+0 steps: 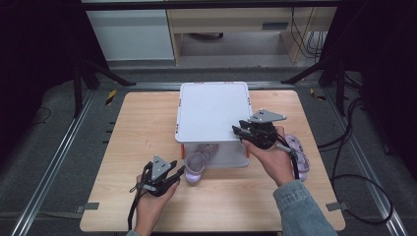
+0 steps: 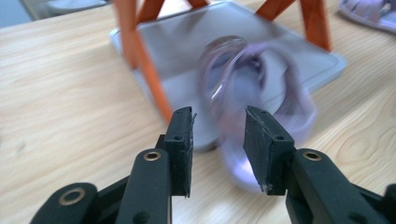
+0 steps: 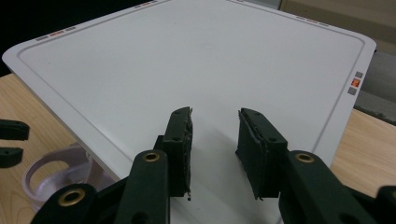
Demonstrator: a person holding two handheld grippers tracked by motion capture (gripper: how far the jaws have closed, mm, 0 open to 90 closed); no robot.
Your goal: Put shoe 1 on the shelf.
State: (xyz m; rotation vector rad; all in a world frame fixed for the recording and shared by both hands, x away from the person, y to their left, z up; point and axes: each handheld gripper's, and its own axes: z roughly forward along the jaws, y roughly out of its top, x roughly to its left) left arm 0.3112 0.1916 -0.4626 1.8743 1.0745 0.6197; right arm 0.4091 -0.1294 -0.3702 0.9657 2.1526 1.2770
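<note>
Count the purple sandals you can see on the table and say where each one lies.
2. One sandal lies at the front edge of the white rack's lower shelf, before the left hand-held gripper. The other sandal lies right of the rack, partly hidden.

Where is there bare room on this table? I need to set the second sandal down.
Free: the table left of the rack, and the front strip between the two forearms. The rack's white top is bare too. Crowded: the rack's front, where one sandal lies, and the right edge by the other sandal.
</note>
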